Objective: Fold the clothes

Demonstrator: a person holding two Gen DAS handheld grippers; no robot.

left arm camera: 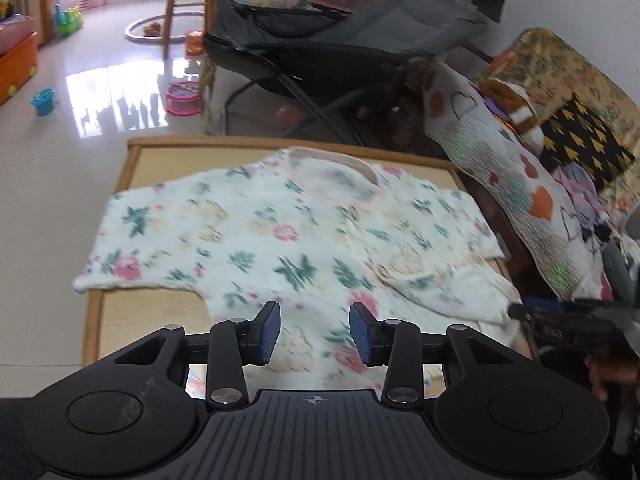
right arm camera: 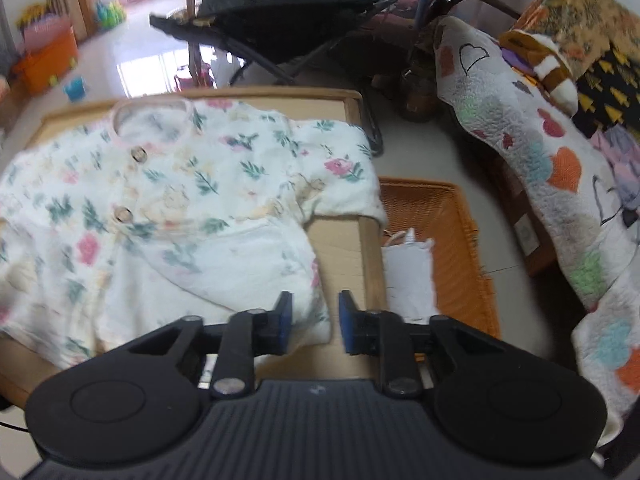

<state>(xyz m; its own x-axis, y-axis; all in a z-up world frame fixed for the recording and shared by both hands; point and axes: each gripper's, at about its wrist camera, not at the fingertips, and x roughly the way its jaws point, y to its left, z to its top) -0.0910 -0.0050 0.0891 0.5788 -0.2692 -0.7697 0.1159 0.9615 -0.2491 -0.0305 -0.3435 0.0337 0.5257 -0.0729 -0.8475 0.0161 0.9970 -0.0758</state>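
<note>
Nearest the left camera, the left hand-held gripper [left arm camera: 315, 334] hovers over the lower hem with its jaws moderately parted and nothing between them. The right hand-held gripper [right arm camera: 315, 322] stands narrower, a small gap between its 2 pads, empty, just beside the garment's right lower corner. The floral top [left arm camera: 280, 240] lies spread on the wooden bench [left arm camera: 93, 320], collar farthest away. It looks light, soft and limp, likely to sag and crease; hems, sleeve ends or shoulder seams seem the best holds. Beyond the bench edge sits an orange basket [right arm camera: 460, 240].
</note>
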